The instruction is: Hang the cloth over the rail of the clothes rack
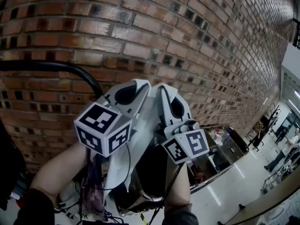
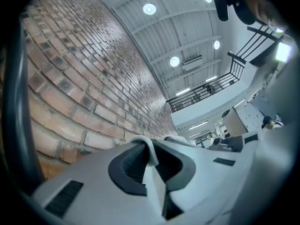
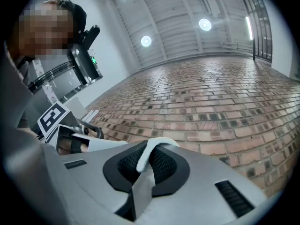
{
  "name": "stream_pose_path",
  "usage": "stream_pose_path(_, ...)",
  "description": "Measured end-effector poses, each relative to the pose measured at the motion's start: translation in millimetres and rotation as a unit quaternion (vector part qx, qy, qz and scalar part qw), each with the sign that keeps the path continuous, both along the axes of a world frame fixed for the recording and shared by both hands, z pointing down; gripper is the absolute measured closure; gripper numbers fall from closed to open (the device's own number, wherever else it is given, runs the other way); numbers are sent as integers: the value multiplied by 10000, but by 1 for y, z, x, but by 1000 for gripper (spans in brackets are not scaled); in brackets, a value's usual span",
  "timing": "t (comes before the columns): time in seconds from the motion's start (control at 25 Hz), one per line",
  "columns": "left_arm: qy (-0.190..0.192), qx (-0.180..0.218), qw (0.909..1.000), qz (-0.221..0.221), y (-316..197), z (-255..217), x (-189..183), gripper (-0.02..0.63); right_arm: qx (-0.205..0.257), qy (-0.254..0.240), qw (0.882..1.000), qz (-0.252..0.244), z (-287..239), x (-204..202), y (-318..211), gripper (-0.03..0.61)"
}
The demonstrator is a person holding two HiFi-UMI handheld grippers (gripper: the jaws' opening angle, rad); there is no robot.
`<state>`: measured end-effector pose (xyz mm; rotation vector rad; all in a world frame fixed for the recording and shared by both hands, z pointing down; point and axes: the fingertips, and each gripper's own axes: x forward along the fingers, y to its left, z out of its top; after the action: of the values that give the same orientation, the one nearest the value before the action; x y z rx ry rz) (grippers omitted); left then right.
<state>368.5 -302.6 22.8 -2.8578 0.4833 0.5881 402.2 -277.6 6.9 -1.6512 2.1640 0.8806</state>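
Brick wall (image 1: 187, 41) fills the background, and the black rail (image 1: 51, 65) runs in front of it at the left, bending down just beside the left claw (image 2: 151, 149). This claw is nearly closed on a white fold of the cloth (image 1: 146, 121), and the right claw (image 3: 151, 153) pinches another fold in the same way; the rest hangs down between them. I think the step now is to bring the top edge over the rail. It is better to keep both claws level and somewhat apart so the edge stays stretched, and to open them only when cloth hangs on both sides.
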Motion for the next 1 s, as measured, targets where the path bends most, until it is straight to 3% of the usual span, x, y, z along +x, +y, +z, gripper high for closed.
stream_pose_path(0.24,199,651,9974,-240,18,-42,-14,581,701,-73,9972,-233,-38,-12,11,552)
stream_pose_path(0.56,162,979,9940,-451,17,-92,-31,581,1187,-201,9919,-407,-75,-34,20,552)
stream_pose_path(0.72,151,1519,9863,-631,31,-108,-46,580,1343,-190,9895,-500,-83,-47,30,552)
stream_pose_path(1.0,-259,1811,9805,-715,32,-128,-65,578,1350,-191,9885,-658,-94,-70,31,552)
